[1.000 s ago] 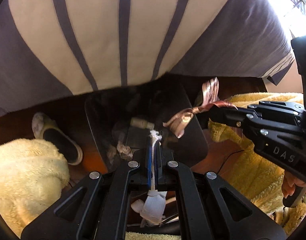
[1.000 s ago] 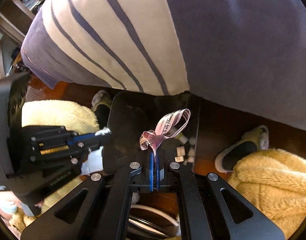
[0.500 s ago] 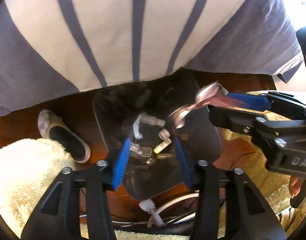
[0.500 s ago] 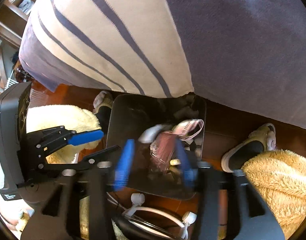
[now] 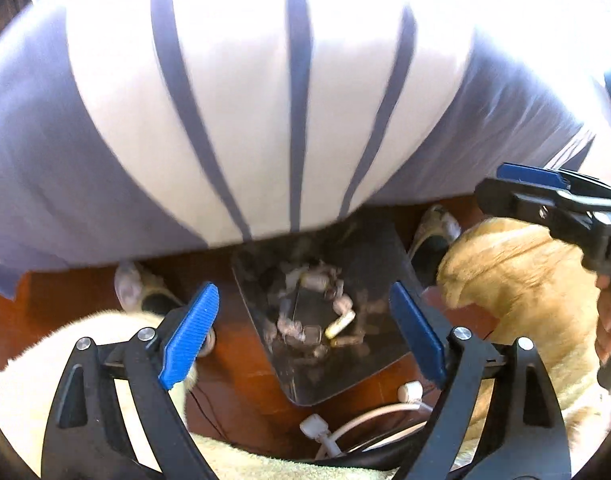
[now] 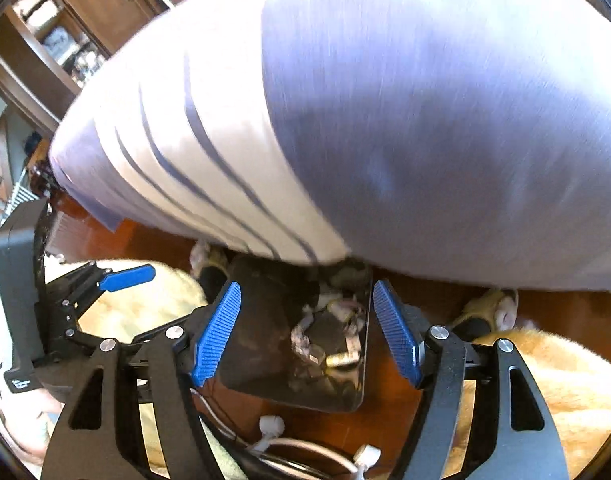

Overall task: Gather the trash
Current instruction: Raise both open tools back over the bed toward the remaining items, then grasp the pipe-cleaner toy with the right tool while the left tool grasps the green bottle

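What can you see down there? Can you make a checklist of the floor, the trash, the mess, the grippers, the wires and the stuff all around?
Surface: reddish wooden floor.
Job's things: small trash scraps lie inside the dark bin.
Clutter: slippers either side of the bin; fluffy yellow rug.
Grippers: left gripper and right gripper above the bin, jaws opening, nothing between them.
Cables: white cables with plugs on the floor.
Surroundings: striped bedding; wooden cabinet.

A big striped pillow (image 5: 265, 100) fills the far side; fluffy yellow rugs (image 5: 517, 280), slippers (image 6: 489, 314) and white cables (image 5: 369, 416) lie on the brown floor (image 5: 45, 312).
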Demonstrator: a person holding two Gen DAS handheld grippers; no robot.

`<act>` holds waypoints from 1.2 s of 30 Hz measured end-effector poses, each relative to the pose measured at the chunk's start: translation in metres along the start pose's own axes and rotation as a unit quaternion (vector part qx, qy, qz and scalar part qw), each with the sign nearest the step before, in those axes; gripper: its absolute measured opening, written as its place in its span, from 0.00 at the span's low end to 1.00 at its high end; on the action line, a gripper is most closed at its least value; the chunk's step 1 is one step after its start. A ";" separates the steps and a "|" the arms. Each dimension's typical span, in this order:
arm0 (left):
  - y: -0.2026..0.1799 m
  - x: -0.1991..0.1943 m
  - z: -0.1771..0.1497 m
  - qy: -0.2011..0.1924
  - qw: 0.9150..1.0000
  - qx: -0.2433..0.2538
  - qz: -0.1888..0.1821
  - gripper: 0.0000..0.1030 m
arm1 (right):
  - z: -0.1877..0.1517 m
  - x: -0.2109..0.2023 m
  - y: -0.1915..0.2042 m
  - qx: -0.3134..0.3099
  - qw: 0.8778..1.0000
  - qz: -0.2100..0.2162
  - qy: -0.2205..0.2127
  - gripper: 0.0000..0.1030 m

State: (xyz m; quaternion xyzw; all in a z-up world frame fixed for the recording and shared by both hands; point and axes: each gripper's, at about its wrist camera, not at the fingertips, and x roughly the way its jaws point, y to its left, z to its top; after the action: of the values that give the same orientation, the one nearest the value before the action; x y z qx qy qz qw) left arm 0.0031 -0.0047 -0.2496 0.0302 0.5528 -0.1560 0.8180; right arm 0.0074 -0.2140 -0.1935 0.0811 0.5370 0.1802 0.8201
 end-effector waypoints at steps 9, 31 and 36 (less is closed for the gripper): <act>0.006 -0.075 0.067 -0.108 0.994 0.012 0.009 0.87 | 0.062 -0.088 -0.010 -0.016 0.990 -0.039 -0.137 0.81; 0.040 -0.061 0.229 -0.162 0.985 0.025 0.057 0.90 | 0.237 -0.014 -0.013 -0.025 0.990 -0.050 -0.132 0.60; 0.042 -0.052 0.243 -0.163 0.985 0.033 0.056 0.90 | 0.265 0.012 -0.009 -0.006 0.994 -0.017 -0.112 0.47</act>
State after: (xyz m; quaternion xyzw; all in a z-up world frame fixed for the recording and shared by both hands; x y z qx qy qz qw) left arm 0.2150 -0.0069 -0.1134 0.0625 0.4042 -0.1315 0.9030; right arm 0.2551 -0.2018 -0.0983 0.0869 0.4423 0.1590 0.8784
